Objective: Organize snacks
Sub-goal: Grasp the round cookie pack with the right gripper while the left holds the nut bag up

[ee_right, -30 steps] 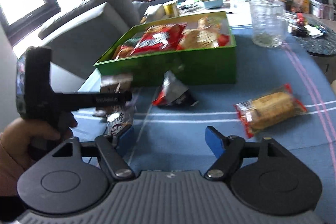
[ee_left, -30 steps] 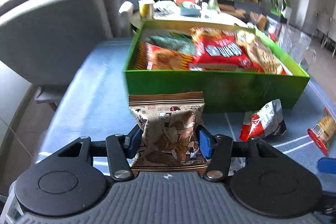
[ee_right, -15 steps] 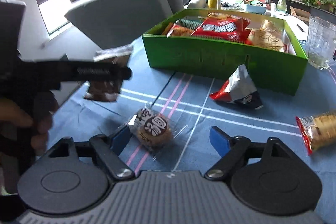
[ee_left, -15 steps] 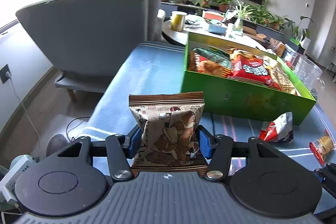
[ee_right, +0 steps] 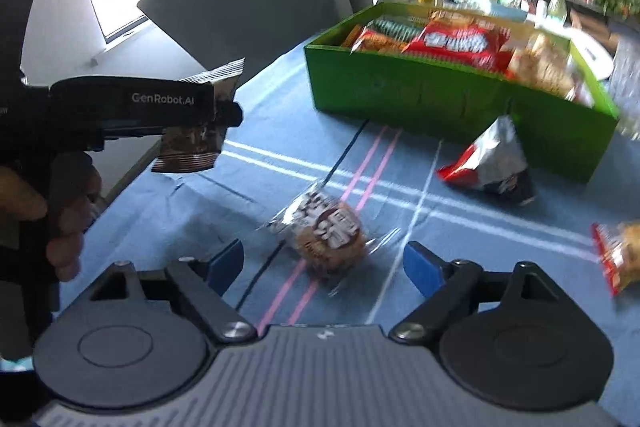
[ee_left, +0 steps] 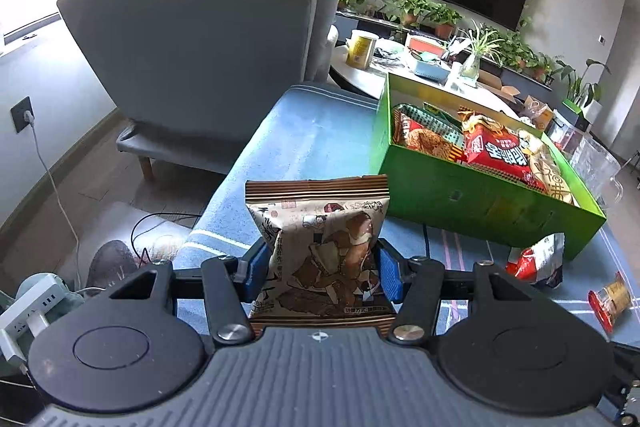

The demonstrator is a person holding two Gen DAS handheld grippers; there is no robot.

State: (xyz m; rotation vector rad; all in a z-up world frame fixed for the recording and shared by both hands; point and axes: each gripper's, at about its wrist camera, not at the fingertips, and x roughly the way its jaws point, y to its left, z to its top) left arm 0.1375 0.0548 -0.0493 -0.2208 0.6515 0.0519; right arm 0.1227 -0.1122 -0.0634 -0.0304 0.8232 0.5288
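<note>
My left gripper (ee_left: 318, 263) is shut on a brown snack packet (ee_left: 324, 247) and holds it up above the blue table's left edge; it also shows in the right wrist view (ee_right: 196, 131). The green box (ee_left: 480, 205) full of snack bags sits to the right and beyond. My right gripper (ee_right: 322, 263) is open and empty, just above a clear-wrapped round cookie (ee_right: 330, 233) that lies between its fingers. A red and silver bag (ee_right: 492, 163) lies in front of the box (ee_right: 440, 99). A red-edged cracker pack (ee_right: 620, 255) lies at the right.
A grey armchair (ee_left: 200, 55) stands left of the table. A glass pitcher (ee_left: 596, 167) stands behind the box at the right. A round side table (ee_left: 376, 71) with a yellow cup is beyond. A power strip (ee_left: 28, 311) and cables lie on the floor.
My left gripper has risen and swung left with the brown packet, away from the box. My right gripper has come down closer over the round cookie.
</note>
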